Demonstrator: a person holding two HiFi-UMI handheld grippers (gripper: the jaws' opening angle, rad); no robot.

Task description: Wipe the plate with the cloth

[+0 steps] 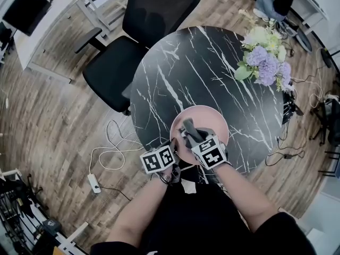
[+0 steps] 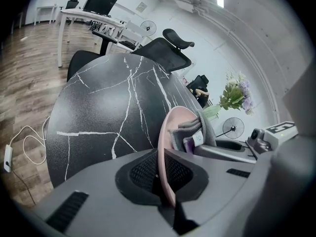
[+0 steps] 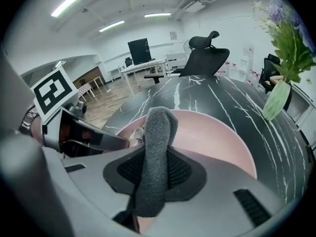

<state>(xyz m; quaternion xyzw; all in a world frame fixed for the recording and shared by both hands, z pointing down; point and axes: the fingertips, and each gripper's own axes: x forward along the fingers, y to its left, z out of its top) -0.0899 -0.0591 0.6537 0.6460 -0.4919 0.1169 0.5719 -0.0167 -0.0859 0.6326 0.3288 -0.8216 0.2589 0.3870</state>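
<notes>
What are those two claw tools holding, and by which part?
The left gripper pinches the pink plate by its near rim. The right gripper clamps the grey cloth partway along, its end over the plate.

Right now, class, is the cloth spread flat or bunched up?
Bunched up: the cloth is a thick grey roll pinched in the right gripper's jaws, over the plate.
</notes>
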